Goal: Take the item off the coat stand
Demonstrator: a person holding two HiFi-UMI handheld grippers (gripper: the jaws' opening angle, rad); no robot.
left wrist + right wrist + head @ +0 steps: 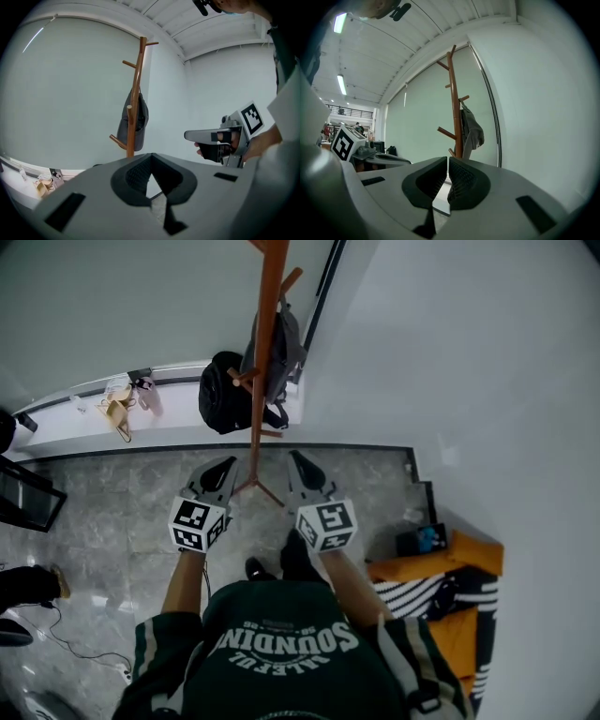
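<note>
Your left gripper (150, 158) has its jaws pressed together, with nothing between them. Your right gripper (446, 161) is the same: jaws pressed together, nothing pinched. You hold both low in front of you, side by side and a little apart. Both point at the coat stand (265, 352).

Close by on your right is an orange thing (473, 554). You cannot tell if it is a box or a seat. A black-and-white striped cloth (417, 592) lies on it.

In the head view, the foot of the stand shows on the grey stone floor (112, 512) between the tips of the two grippers. The stand is a tall brown wooden pole. Short pegs stick up and out from it.

The grey item (133, 119) hangs on the stand, partway up the pole and below the top pegs. It is soft and dark grey, and it hangs limp against the wood. In the left gripper view it looks like a cap, but that is not sure. Neither gripper touches it, and both are well apart from it.

Behind the stand, a black backpack (223, 395) sits at the white ledge (66, 418) under the window. What is inside it cannot be seen. Farther left, some small tan things (117, 409) lie on that ledge.
</note>
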